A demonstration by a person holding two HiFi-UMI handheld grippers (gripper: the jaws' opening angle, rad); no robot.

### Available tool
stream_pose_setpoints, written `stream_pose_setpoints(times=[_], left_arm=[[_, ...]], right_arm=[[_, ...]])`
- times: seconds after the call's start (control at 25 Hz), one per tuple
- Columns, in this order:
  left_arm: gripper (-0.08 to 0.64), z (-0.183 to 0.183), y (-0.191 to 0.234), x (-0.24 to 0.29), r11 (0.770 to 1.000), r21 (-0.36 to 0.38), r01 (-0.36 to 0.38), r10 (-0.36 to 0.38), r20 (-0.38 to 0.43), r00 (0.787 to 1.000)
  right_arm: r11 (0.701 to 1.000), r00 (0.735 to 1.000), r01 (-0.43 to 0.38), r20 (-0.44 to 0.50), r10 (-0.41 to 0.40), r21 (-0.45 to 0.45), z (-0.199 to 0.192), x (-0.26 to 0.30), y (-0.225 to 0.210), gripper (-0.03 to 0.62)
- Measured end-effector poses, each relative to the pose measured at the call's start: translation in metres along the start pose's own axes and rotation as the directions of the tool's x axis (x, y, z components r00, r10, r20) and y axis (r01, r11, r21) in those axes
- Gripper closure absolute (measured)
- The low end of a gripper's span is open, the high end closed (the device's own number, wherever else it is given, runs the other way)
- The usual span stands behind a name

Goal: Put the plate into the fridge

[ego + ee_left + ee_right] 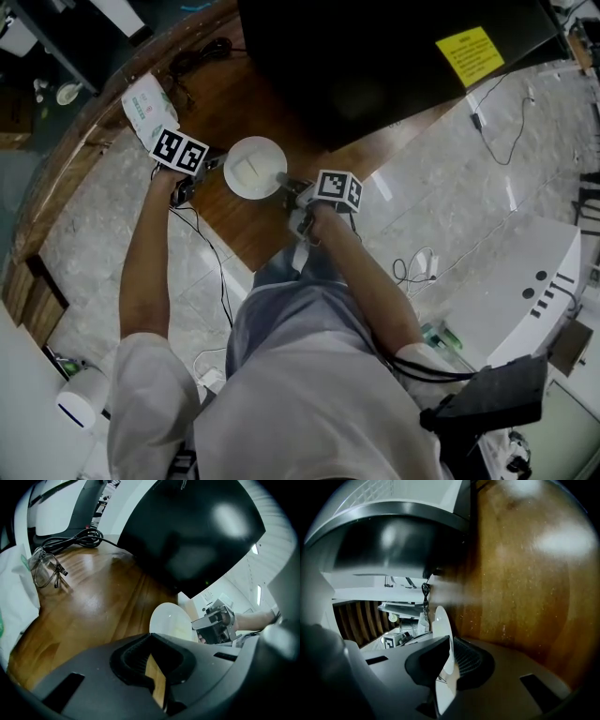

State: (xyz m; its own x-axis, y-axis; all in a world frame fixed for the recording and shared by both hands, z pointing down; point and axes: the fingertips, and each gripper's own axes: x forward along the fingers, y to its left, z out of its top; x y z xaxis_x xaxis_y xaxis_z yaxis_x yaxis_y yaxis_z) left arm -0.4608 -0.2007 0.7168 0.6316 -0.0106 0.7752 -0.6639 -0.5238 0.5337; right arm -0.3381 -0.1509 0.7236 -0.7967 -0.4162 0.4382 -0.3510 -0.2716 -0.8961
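Note:
A white round plate [255, 167] lies on the brown wooden top [246, 231], just in front of a big black cabinet [375, 56] with a yellow sticker. My right gripper [287, 184] is at the plate's right rim. In the right gripper view the plate [442, 620] stands edge-on between the pads, and my right gripper [449, 641] is shut on its rim. My left gripper [212, 163] is just left of the plate, apart from it. In the left gripper view its jaws [150, 641] meet at the tips with nothing between them, and the plate [169, 620] lies beyond.
A white plastic bag [148, 105] lies at the wooden top's left end, with a coiled black cable [70, 538] and a pair of glasses [44, 571] behind it. Cables trail over the marble floor [450, 178]. A white machine [525, 291] stands at the right.

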Motion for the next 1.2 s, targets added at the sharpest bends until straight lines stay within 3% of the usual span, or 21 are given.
stream_pose_setpoints(times=[0.24,0.4,0.6,0.8,1.0,1.2], left_arm=[[0.540,0.002,0.007,0.004,0.997,-0.070,-0.009,0.016,0.108,0.994],[0.540,-0.002,0.003,0.005,0.996,-0.090,0.018,-0.005,0.145,0.989],[0.540,-0.002,0.003,0.004,0.995,-0.097,-0.006,0.023,0.174,0.985],[0.540,-0.002,0.001,0.002,0.997,-0.066,-0.047,0.059,0.194,0.979],[0.540,0.002,-0.004,0.000,0.979,0.011,-0.202,0.191,0.285,0.939],[0.538,0.003,-0.010,0.001,0.944,-0.023,-0.330,0.314,0.372,0.873]], right_arm=[[0.992,0.993,-0.119,-0.019,0.118,-0.050,-0.006,0.001,0.015,0.561],[0.992,0.998,-0.059,0.003,0.060,-0.115,-0.005,0.005,0.009,0.561],[0.996,0.996,-0.086,0.021,0.087,-0.040,-0.006,0.008,0.006,0.561],[0.995,0.997,-0.070,0.015,0.071,-0.070,-0.009,0.006,0.006,0.561],[0.993,0.999,-0.030,0.023,0.033,-0.113,-0.005,0.002,0.004,0.568],[0.991,1.000,-0.016,0.017,0.019,-0.131,0.001,-0.001,0.001,0.568]])
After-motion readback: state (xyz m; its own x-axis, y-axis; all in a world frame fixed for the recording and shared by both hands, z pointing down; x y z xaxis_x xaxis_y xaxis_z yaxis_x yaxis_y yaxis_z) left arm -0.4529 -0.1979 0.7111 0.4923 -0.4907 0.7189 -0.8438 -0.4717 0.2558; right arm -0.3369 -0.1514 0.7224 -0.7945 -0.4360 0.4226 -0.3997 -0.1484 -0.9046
